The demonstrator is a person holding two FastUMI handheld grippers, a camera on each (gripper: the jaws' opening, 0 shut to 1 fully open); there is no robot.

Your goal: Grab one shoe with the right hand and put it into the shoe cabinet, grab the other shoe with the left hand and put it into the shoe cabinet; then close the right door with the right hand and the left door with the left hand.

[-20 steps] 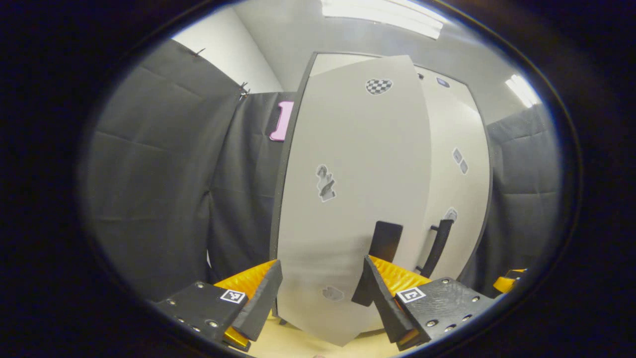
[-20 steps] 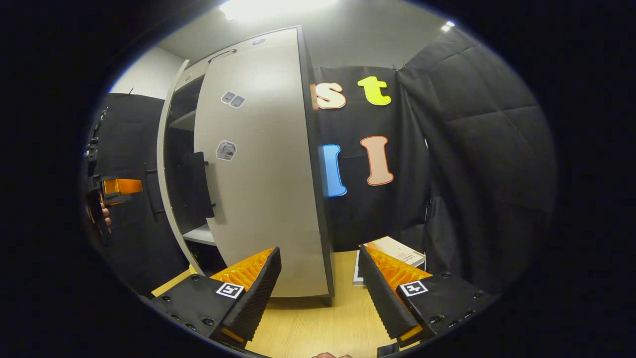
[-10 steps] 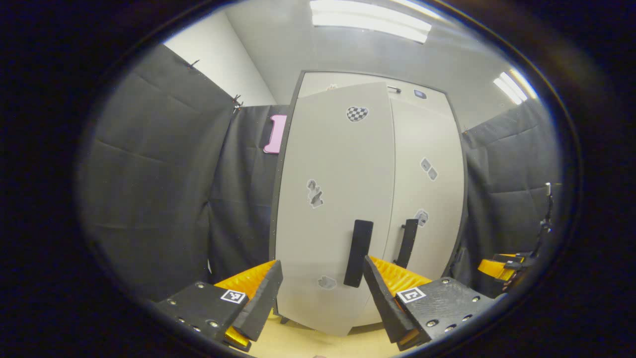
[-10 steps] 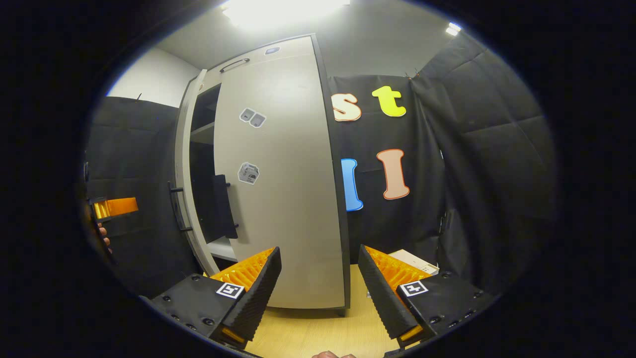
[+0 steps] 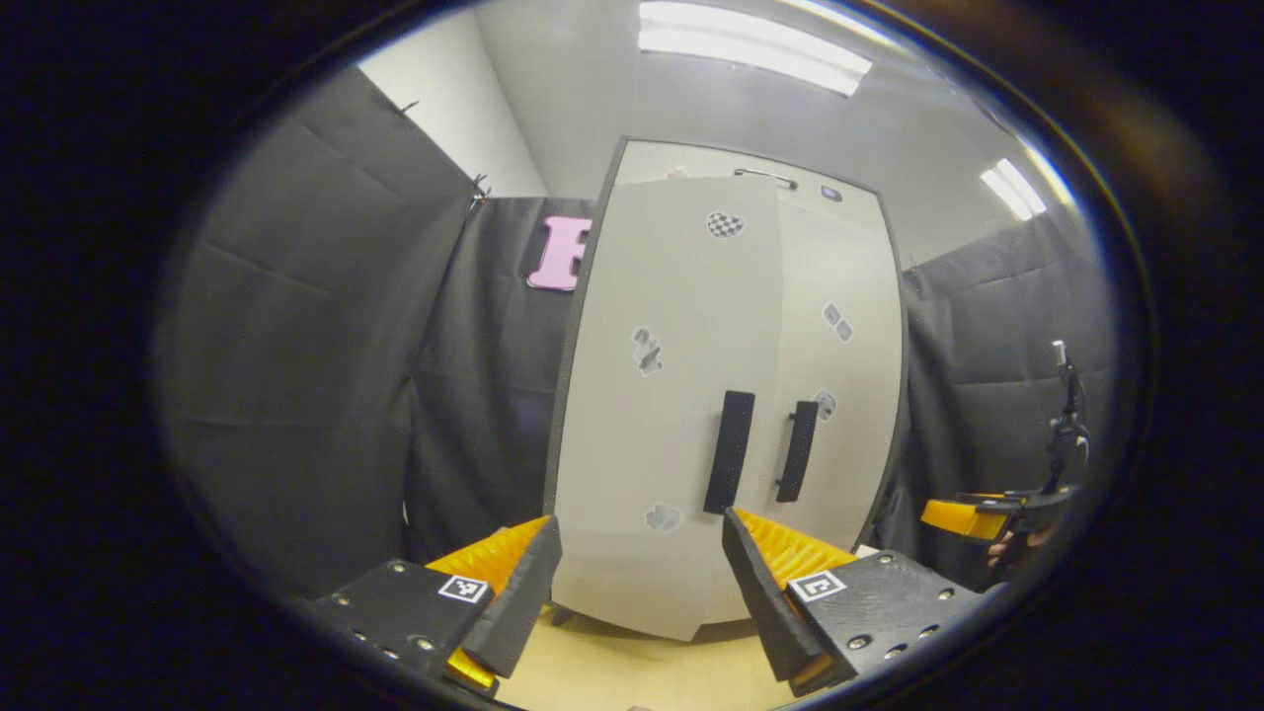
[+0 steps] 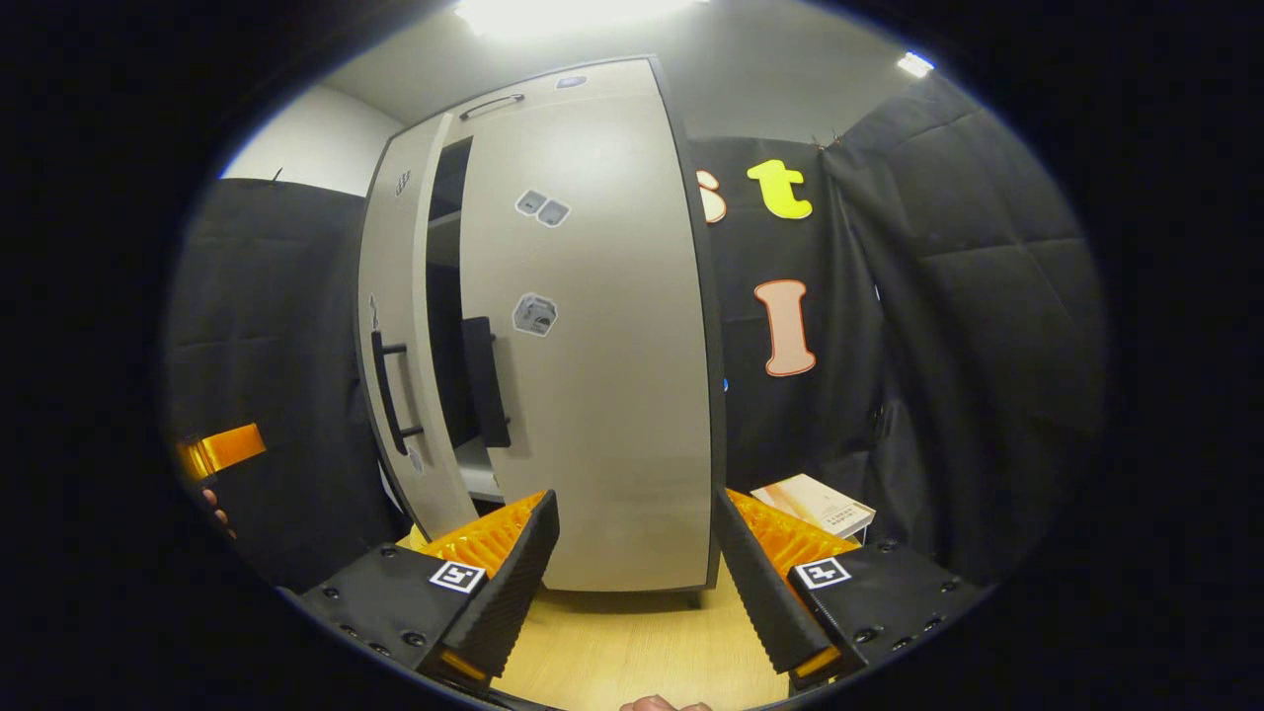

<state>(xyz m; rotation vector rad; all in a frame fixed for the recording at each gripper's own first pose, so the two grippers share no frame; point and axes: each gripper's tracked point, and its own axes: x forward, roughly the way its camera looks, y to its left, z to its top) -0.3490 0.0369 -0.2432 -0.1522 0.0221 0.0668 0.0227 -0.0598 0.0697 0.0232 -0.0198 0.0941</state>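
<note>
The pale grey shoe cabinet [image 5: 691, 395] stands upright ahead of my left gripper [image 5: 637, 583], which is open, holds nothing and sits a little back from the doors. The left door [image 5: 662, 326] is nearly shut, its dark handle [image 5: 729, 451] close beside the right door's handle [image 5: 796, 450]. From the right gripper view, the right door [image 6: 612, 326] is shut and the left door [image 6: 390, 326] stands slightly ajar over a narrow dark gap [image 6: 442, 296]. The doors hide the cabinet's inside. My right gripper [image 6: 637, 573] is open and holds nothing, low in front of the right door.
The cabinet stands on a light wooden surface [image 6: 632, 642]. A flat box [image 6: 815, 504] lies to the cabinet's right against the black cloth wall. The right gripper [image 5: 973, 515] shows at the far right of the left gripper view, the left gripper [image 6: 222, 449] at the far left of the right gripper view.
The left door has swung from well open to almost shut. My left gripper has drawn back from it. The right door stays shut and the right gripper has shifted only a little.
</note>
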